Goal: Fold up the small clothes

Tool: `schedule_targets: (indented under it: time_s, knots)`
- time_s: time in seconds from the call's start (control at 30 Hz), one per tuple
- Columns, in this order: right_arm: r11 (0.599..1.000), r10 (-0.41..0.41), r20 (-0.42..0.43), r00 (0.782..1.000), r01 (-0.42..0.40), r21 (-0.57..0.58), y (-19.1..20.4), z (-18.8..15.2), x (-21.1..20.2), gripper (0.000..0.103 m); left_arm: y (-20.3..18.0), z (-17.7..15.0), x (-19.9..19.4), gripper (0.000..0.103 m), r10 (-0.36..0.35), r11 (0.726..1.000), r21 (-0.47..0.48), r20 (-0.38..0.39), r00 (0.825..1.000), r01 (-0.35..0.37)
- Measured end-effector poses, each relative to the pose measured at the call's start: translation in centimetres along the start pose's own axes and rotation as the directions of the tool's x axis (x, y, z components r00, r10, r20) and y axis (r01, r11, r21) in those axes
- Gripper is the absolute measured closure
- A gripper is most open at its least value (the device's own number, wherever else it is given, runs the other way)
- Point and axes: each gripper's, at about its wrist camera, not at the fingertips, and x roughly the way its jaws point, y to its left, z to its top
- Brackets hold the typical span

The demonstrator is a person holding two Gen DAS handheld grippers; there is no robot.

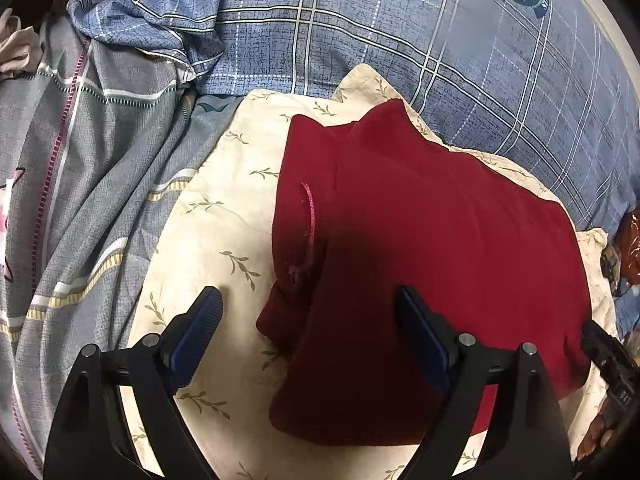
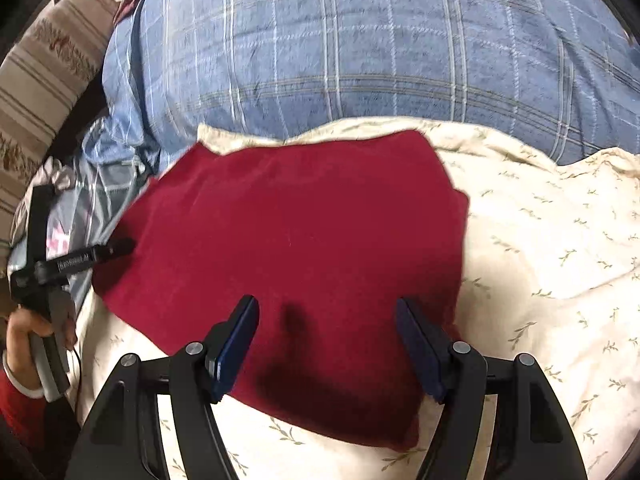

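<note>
- Red garment (image 1: pixel 432 248) lies folded on cream cloth (image 1: pixel 224 216), bare cream margin along its edges.
- Left gripper (image 1: pixel 308 312) spread, empty, at garment's edge.
- Right gripper (image 2: pixel 326 320) spread, empty, above garment.

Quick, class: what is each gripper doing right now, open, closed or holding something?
Left gripper: open, holding nothing, poised over the red garment.
Right gripper: open, holding nothing, also above the red garment.

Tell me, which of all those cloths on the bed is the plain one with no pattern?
The dark red garment, lying on the cream leaf-print cloth. The blue bedding behind is checked and the grey cloth at the left is striped; only the red one is a single solid colour.
</note>
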Motion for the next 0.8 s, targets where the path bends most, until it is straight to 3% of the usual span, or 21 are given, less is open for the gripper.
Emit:
schedule_targets:
  time_s: [0.17,0.27,0.43,0.8]
  knots:
    - [0.999,-0.034,-0.064,0.997,0.037,0.039,-1.4,0.0,2.5,0.029,-0.1,-0.1,-0.1,0.014,0.001,1.000,0.001,0.000,1.000,-0.001]
    - [0.997,-0.071,-0.040,0.997,0.071,0.006,-0.1,0.1,1.7,0.029,-0.2,-0.2,-0.1,0.014,0.001,1.000,-0.003,0.000,1.000,-0.001]
    - [1.000,0.008,0.000,1.000,-0.008,0.023,1.0,0.8,0.6,0.029,-0.2,-0.3,-0.3,0.014,-0.004,1.000,-0.010,-0.003,1.000,0.004]
    - [0.999,0.027,-0.080,0.996,-0.026,0.019,3.0,2.6,4.4,0.028,-0.4,-0.4,-1.0,0.014,-0.014,1.000,-0.016,-0.005,1.000,0.014]
